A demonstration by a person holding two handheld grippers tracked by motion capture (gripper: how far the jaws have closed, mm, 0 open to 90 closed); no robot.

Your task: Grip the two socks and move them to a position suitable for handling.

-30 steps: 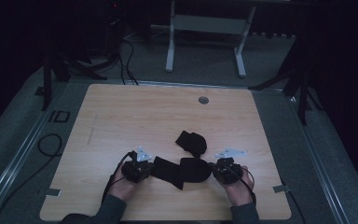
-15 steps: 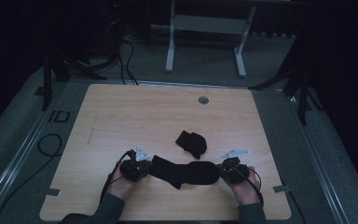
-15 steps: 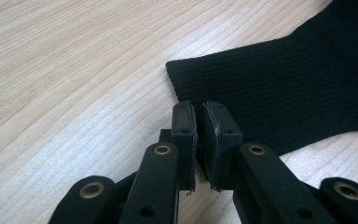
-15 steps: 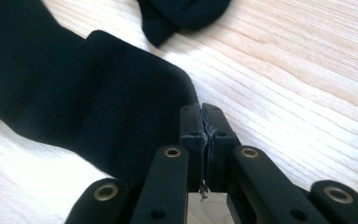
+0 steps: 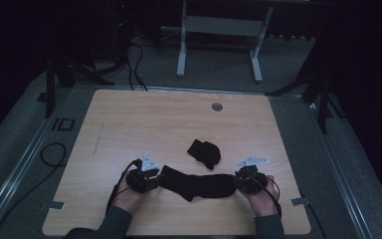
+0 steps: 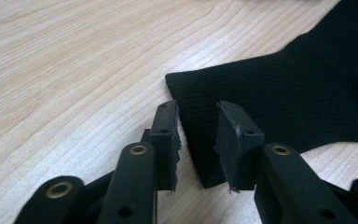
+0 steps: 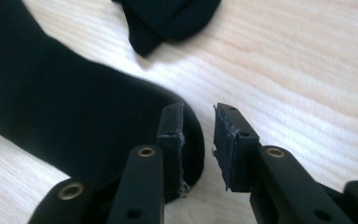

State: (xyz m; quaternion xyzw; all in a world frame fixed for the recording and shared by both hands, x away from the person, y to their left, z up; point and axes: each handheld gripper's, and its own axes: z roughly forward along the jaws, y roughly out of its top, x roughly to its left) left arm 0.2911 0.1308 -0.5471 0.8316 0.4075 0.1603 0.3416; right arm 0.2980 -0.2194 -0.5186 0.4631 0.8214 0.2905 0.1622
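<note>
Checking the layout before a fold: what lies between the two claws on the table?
In the high view, the stretched-out black sock spans the gap from the left claw to the right claw; the bunched sock sits beyond it.

long sock [image 5: 196, 182] flat on table [image 5: 129, 119] near front edge, between both grippers; balled sock [image 5: 204, 152] just behind it.

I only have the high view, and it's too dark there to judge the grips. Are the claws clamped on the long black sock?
Observer: No. The left claw is open. The cuff corner of the long black sock lies between its jaws, unpinched.
Operator: And the right one?
Observer: The right claw is open too. Bare table shows through its gap, and the sock's rounded end lies against one jaw only.
</note>
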